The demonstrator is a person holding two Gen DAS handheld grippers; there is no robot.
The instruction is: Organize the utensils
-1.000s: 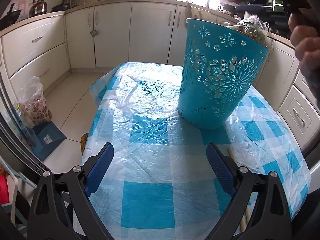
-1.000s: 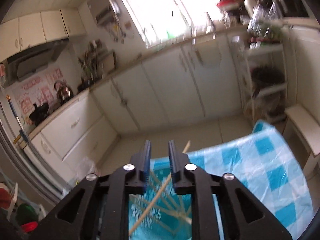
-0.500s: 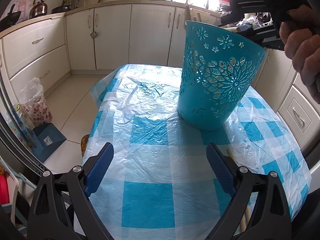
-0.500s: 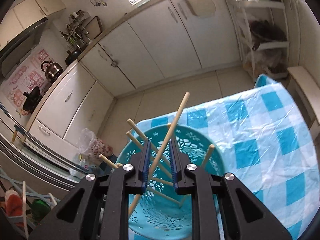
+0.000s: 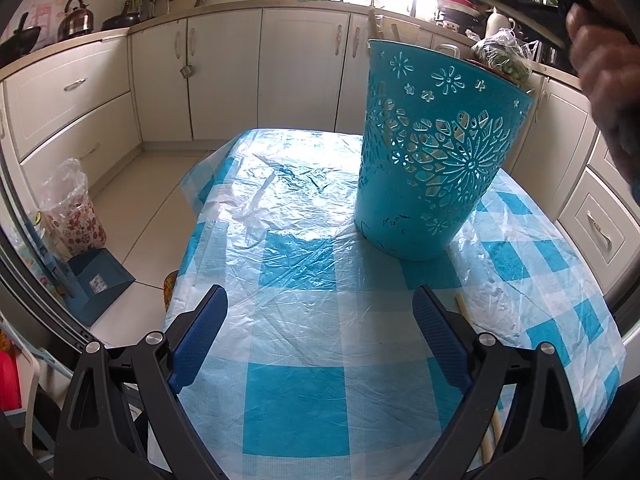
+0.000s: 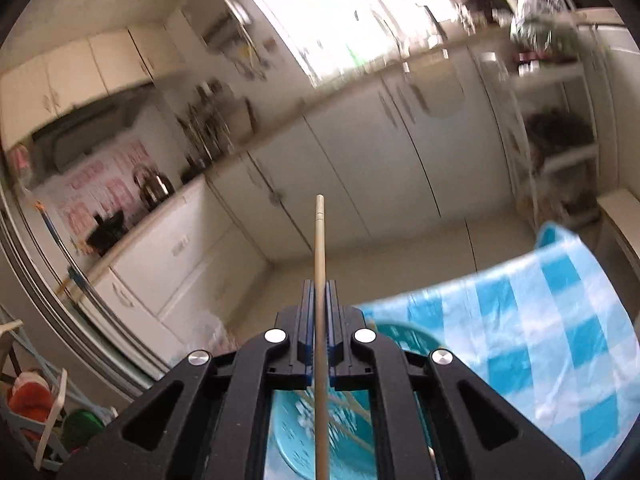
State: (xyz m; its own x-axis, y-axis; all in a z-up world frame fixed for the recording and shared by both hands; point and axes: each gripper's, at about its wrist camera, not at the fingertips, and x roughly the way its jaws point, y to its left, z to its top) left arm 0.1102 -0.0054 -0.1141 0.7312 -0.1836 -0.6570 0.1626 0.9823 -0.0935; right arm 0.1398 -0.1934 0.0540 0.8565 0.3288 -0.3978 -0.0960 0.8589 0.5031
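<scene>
Right gripper (image 6: 319, 300) has just been closing and now clamps one chopstick (image 6: 319, 248) between its pads, the stick running straight up past the jaws and down below them toward the basket (image 6: 340, 432). Left gripper (image 5: 320, 344) hangs wide with nothing in it, low over the bench (image 5: 296, 408) on the near side of the basket.

By my judgement the step in hand is pulling a single chopstick out of the basket, where several more lie crossed. Next comes lifting it clear of the rim without dragging the others, then setting it down on the bench, likely by the stick (image 5: 466, 314) lying just right of the left gripper. That stick is partly hidden, so how it lies is hard to tell.

Held chopstick: pale wood, thin, round, with a ringed, blunt tip. It looks light and stiff, and may pivot in so small a grip. Basket: turquoise plastic, tapered, cut through with flower patterns, standing upright on the checked cloth toward the bench's far right.
</scene>
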